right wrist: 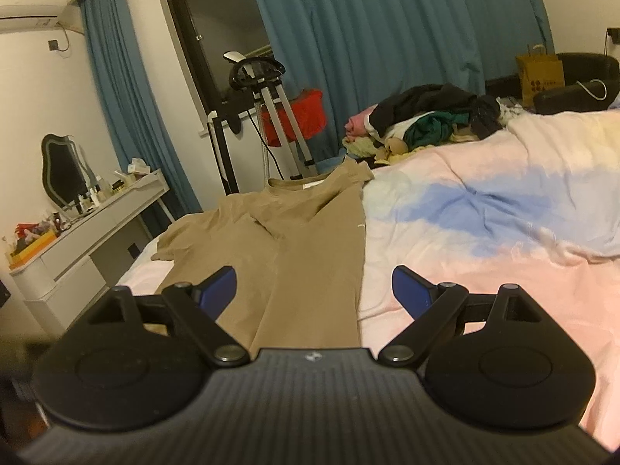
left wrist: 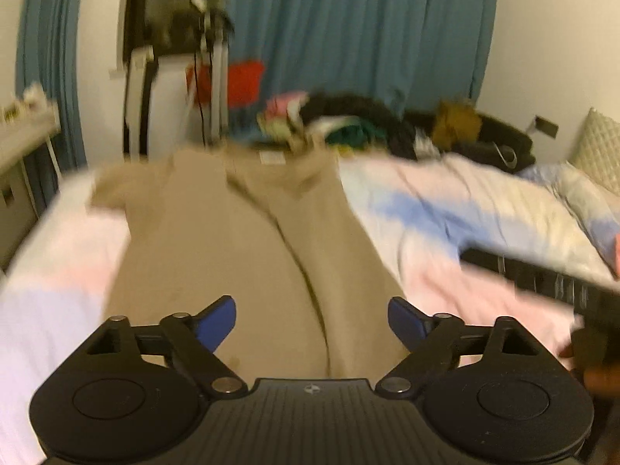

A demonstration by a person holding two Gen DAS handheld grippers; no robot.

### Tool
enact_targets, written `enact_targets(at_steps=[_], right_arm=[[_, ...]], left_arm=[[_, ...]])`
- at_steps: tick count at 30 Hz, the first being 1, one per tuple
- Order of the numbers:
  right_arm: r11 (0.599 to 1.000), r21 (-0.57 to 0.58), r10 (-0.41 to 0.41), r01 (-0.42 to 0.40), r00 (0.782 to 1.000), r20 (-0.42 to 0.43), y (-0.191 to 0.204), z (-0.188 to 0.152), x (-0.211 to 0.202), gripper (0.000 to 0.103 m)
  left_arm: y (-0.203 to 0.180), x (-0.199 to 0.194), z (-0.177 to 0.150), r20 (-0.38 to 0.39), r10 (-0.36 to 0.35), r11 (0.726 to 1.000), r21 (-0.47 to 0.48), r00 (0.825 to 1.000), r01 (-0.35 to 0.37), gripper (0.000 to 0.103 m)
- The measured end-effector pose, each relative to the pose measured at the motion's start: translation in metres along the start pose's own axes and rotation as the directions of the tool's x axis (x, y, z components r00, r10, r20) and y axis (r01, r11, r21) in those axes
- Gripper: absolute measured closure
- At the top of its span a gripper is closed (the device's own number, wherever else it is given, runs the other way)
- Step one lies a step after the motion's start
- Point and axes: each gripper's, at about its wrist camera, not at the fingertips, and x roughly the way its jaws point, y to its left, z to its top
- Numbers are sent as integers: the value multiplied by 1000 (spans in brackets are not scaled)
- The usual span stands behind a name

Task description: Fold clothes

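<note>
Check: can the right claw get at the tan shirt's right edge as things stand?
Probably yes. The right claw is open and empty above the tan shirt, whose right edge lies flat on the bedspread just ahead, with nothing between them.

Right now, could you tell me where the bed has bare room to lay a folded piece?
Free: the pink-and-blue bedspread right of the tan shirt, short of the clothes pile. Crowded: that pile at the far edge, and the dressing table at left.

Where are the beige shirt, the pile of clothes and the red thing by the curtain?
beige shirt [right wrist: 306, 240], right wrist view, folded body.
pile of clothes [right wrist: 426, 116], right wrist view, dark top garment.
red thing [right wrist: 310, 116], right wrist view, its front.
</note>
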Motion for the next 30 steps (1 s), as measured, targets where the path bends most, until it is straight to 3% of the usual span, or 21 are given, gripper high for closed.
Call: enact_targets(at_steps=[3, 11, 19, 24, 30], right_arm=[[1000, 0, -4, 4, 1000, 7, 1, -1, -1, 15], [999, -42, -13, 13, 1000, -1, 9, -6, 5, 14], [990, -139, -26, 20, 999, -43, 34, -1, 25, 14], [976, -214, 14, -39, 993, -118, 71, 18, 70, 14], [930, -325, 101, -174, 968, -229, 134, 32, 186, 15]], left_arm=[[0, 7, 12, 59, 32, 999, 6, 998, -33, 5], [25, 10, 5, 43, 59, 998, -15, 997, -58, 5], [71, -18, 3, 99, 76, 995, -68, 992, -70, 3], [108, -33, 0, 117, 83, 984, -168, 990, -62, 2], [143, -29, -10, 115, 132, 965, -243, 985, -101, 1]])
